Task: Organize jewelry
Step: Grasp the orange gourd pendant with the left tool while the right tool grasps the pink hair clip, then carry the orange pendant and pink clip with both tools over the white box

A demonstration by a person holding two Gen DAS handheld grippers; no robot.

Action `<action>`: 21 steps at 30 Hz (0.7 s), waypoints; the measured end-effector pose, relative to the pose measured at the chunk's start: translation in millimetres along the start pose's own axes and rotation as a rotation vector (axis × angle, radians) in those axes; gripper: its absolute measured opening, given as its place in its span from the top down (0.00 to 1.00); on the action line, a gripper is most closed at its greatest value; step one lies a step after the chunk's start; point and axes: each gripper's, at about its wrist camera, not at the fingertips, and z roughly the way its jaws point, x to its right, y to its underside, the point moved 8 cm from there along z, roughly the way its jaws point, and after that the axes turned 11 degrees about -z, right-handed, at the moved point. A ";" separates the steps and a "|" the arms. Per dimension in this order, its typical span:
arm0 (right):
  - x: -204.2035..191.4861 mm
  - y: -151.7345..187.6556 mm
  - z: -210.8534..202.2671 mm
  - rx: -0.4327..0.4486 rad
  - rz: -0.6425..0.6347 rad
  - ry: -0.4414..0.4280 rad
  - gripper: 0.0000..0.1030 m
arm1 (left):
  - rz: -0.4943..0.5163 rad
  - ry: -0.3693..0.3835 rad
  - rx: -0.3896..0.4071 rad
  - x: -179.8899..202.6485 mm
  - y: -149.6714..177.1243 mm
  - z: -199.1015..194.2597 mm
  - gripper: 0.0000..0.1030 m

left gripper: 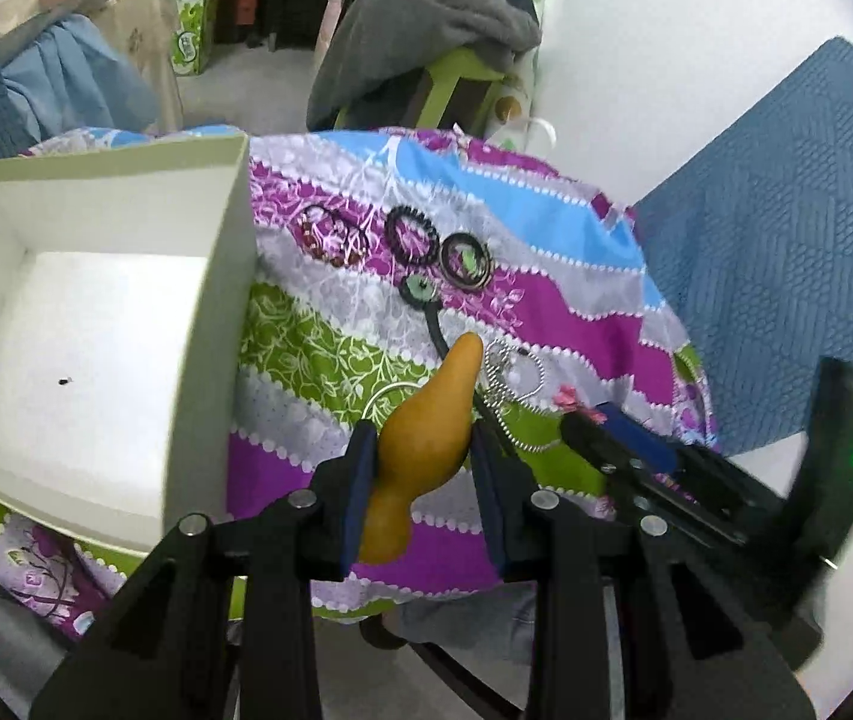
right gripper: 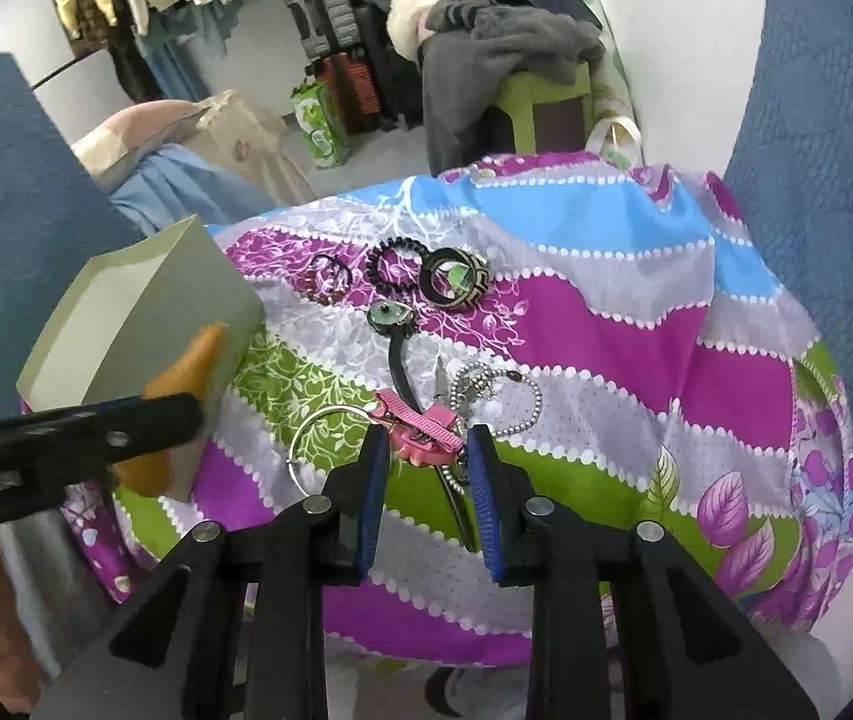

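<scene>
One gourd [left gripper: 426, 450], smooth and hard-looking, likely light but slippery, is clamped at its waist by the left gripper [left gripper: 423, 444], just beside the open box [left gripper: 219, 276]. The pink clip [right gripper: 420, 429] on the cloth [right gripper: 606, 348] is bracketed by the right gripper [right gripper: 423, 444], jaws narrow but not visibly closed on it; stiff and small, it is best pinched across its flat sides.

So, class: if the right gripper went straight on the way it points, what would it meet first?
Probably the pink clip, lying just ahead between the right gripper fingers; depth is unclear.
</scene>
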 end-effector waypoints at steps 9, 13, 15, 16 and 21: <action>6.5 21.4 41.3 -0.124 0.080 -0.079 0.74 | -0.039 -0.004 0.008 -19.9 1.4 -2.5 0.68; -3.5 22.6 39.7 -0.114 0.034 -0.110 0.71 | -0.041 0.002 0.009 -22.0 3.3 -2.9 0.68; -7.1 21.7 42.0 -0.109 0.003 -0.103 0.71 | -0.041 0.007 0.008 -21.4 4.4 -2.3 0.68; -7.0 20.4 44.0 -0.106 -0.001 -0.099 0.71 | -0.040 0.010 0.008 -21.1 4.8 -2.5 0.68; -0.1 9.4 53.9 -0.086 -0.018 -0.053 0.71 | -0.040 0.012 0.015 -21.9 4.0 -3.8 0.68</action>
